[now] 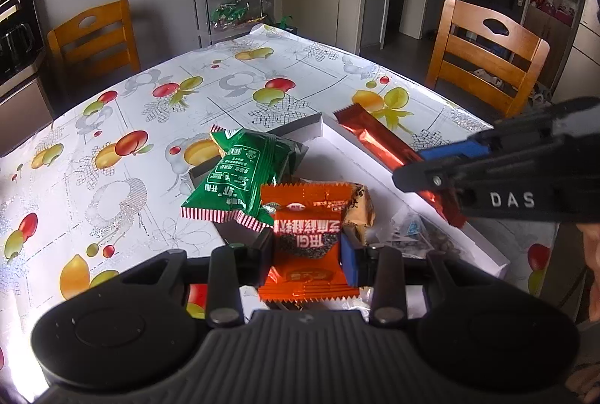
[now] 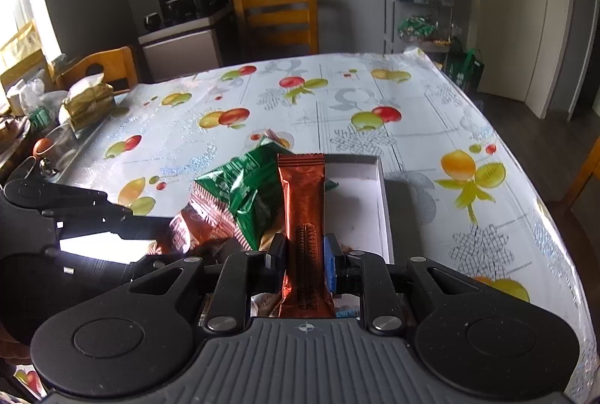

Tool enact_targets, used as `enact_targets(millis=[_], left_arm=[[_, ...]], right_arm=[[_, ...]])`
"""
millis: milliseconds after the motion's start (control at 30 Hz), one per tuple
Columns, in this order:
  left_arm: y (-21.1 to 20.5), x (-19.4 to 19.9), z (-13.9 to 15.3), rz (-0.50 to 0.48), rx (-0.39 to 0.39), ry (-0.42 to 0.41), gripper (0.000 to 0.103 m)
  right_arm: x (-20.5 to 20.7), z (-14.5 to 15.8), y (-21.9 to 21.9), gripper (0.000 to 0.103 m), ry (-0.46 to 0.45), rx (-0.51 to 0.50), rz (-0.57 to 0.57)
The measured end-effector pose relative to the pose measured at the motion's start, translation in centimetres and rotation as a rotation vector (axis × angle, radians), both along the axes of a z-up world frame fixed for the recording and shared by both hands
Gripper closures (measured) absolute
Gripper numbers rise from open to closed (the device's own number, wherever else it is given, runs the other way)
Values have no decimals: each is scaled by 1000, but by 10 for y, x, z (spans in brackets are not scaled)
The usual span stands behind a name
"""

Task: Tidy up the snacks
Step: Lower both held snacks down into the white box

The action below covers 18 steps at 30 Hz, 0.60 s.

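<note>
Orange foil snack packet (image 1: 305,246) clamped in my left jaws, long copper-red wafer bar (image 2: 304,216) in my right, both above white cardboard tray (image 2: 384,201); green packets (image 1: 240,179) still unsorted on desk.

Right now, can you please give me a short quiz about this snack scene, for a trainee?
1. True or false: the left tongs are shut on the orange packet.
2. What do the right tongs hold? A) green packet B) long copper-red bar C) nothing
3. Fill in: the green packet lies partly over the rim of the white ____.

Key: 1 true; 2 B, the long copper-red bar; 3 box.
</note>
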<state>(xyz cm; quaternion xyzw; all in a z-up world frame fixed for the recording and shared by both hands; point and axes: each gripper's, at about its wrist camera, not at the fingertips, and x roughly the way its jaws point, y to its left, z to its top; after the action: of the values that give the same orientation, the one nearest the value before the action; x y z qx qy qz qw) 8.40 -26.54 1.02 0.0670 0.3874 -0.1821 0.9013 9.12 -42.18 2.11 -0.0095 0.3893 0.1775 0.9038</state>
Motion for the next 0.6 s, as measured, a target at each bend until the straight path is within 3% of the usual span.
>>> enact_targets(millis=[600], left_arm=[[0, 5, -21, 19, -34, 99, 69]], right_arm=[[1, -18, -2, 80, 74, -23, -4]])
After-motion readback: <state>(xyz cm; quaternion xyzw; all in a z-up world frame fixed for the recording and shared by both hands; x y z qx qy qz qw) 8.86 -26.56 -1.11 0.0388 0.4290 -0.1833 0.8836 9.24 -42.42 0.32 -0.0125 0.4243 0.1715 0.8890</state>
